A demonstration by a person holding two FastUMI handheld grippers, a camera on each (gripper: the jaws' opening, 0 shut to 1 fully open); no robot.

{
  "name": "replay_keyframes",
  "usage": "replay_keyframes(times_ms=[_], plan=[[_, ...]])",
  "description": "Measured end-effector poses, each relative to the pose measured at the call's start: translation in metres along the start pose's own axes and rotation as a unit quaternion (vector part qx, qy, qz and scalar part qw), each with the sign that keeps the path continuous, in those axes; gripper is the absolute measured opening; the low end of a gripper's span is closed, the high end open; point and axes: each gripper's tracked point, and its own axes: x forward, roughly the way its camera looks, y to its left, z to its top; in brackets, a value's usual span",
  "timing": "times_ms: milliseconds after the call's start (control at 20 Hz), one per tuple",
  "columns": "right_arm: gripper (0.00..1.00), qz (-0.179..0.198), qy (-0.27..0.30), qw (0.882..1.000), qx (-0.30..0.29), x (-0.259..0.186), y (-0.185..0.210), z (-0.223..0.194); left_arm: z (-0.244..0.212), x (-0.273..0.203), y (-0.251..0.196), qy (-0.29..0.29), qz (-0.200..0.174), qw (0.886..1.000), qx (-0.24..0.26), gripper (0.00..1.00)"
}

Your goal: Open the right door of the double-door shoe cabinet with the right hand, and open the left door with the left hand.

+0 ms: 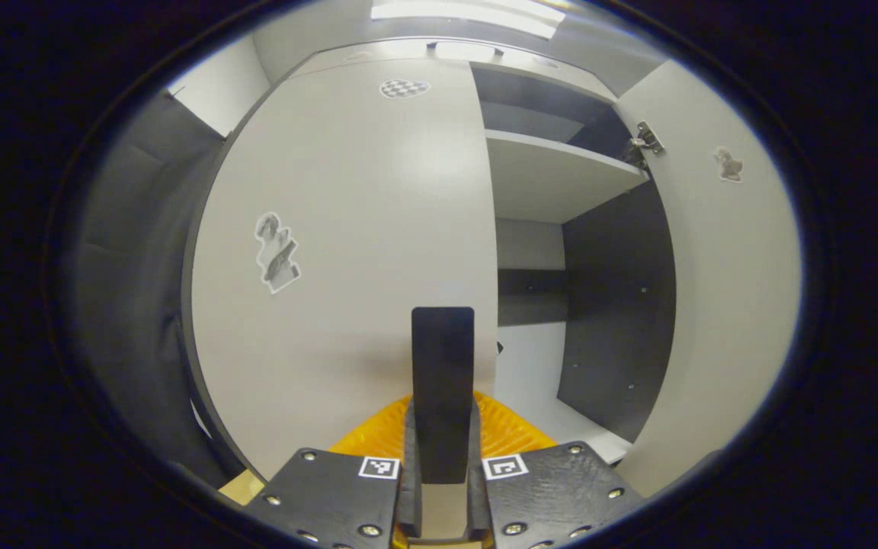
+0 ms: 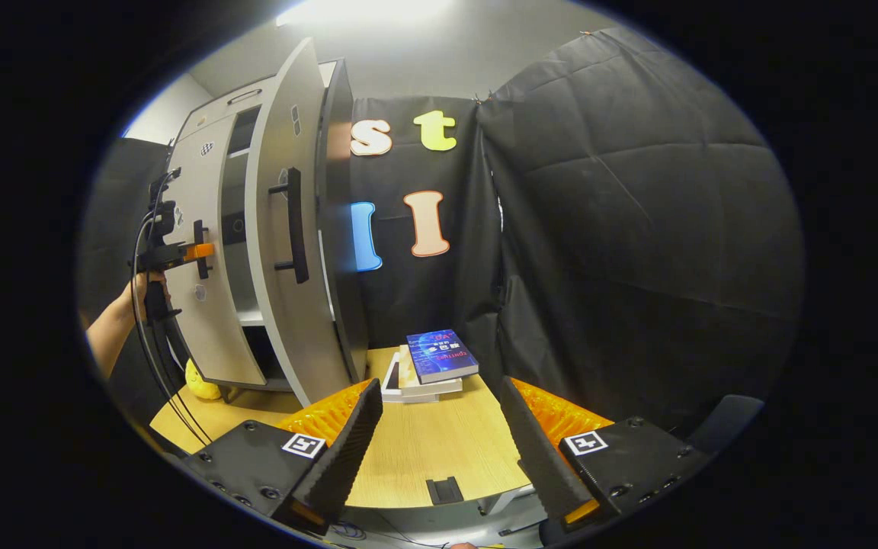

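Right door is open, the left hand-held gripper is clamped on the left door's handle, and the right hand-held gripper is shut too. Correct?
Not quite: in the right gripper view the right hand-held gripper is open, its fingers spread wide over the table. The right door is open, and the left hand-held gripper is on the left door's handle.

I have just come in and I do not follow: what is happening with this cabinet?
A person is opening a double-door shoe cabinet with two handheld claws. The right door already stands open, and the right claw is open and away from it, above the wooden table. The left claw is closed on the handle of the left door, which looks closed or barely open.
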Motion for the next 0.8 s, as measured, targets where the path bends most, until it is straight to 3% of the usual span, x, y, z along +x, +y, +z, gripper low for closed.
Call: replay_keyframes(times_ms=[50, 150, 450, 600, 650, 800], plan=[[0.98, 0.007, -0.007, 1.0, -0.003, 0.001, 0.001, 0.004, -0.001, -0.001, 0.0, 0.002, 0.001, 1.0, 0.001, 0.2], [0.98, 0.02, -0.02, 0.999, -0.017, 0.004, 0.005, 0.008, -0.001, -0.004, 0.0, 0.004, 0.0, 1.0, 0.004, 0.16], [1.0, 0.065, -0.013, 0.997, -0.04, 0.012, 0.023, 0.001, 0.0, -0.012, 0.006, 0.006, 0.005, 1.0, 0.011, 0.16], [0.93, 0.081, -0.008, 0.996, -0.044, 0.01, 0.036, -0.004, 0.003, -0.015, 0.011, 0.007, 0.007, 1.0, 0.014, 0.16], [0.98, 0.084, -0.007, 0.995, -0.046, 0.008, 0.04, -0.005, 0.004, -0.015, 0.014, 0.007, 0.005, 1.0, 0.015, 0.16], [0.98, 0.092, -0.007, 0.995, -0.046, 0.002, 0.057, -0.005, 0.003, -0.028, 0.02, 0.012, -0.001, 1.0, 0.017, 0.18]])
